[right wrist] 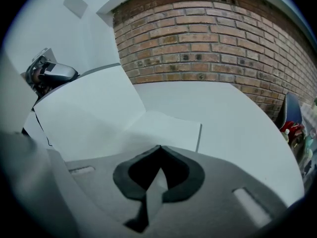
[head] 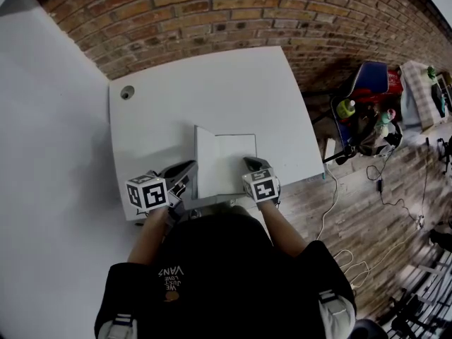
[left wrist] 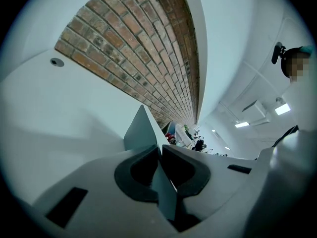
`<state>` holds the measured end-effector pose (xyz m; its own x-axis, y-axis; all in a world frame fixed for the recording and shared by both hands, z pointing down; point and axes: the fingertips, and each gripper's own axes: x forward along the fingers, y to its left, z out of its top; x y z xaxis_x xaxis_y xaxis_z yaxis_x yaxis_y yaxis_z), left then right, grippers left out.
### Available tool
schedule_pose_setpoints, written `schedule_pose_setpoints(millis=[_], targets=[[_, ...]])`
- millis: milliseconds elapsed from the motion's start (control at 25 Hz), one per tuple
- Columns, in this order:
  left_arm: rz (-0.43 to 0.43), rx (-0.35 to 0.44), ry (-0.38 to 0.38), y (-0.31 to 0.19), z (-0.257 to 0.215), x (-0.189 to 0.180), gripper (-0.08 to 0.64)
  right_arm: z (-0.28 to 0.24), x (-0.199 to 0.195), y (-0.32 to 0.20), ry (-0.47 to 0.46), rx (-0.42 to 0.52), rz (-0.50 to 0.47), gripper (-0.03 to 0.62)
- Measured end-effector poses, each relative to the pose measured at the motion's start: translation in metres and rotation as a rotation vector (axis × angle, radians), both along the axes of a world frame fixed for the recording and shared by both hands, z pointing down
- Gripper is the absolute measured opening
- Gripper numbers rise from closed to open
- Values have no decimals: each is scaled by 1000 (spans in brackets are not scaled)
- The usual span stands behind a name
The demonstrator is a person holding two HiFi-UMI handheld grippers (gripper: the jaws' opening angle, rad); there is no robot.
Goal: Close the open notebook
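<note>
Both tools are gripping paper. The left tool [left wrist: 159,148], its grey jaws nearly together, is pinching the left leaf [left wrist: 141,129] of the open, white-paged paper notebook [head: 227,162] by its outer edge. The thin sheet is running edge-on between the dark pads and standing steeply up from the flat white counter [head: 212,90]. Taking it by the free edge is giving the longest lever about the spine, so the leaf can swing over like a door.

The right tool [right wrist: 158,148] is likewise closed, with a sliver of the near corner of the right-hand page [right wrist: 171,128] caught between its jaws. By my reading it is anchoring that flat half, so the notebook is not sliding or lifting while the other half turns.

The notebook is lying on the near part of the counter, between the two tools. I judge the closing to be roughly halfway: the leaf is waiting to be carried over rightward, and the right tool is going to have to let go before the halves meet.
</note>
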<state>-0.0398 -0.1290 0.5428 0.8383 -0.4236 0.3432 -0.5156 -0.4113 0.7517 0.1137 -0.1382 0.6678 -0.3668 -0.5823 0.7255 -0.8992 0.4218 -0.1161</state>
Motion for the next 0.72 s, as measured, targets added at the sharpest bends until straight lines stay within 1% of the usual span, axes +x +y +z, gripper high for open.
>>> schedule_pose_setpoints(millis=[400,720], targets=[[58,10,34,-1,-5,19,43,-17,7,1,-30,36,49,-2],[106,14,60,0,-9,33,46,-30,22,7,-36,63,105,-2]])
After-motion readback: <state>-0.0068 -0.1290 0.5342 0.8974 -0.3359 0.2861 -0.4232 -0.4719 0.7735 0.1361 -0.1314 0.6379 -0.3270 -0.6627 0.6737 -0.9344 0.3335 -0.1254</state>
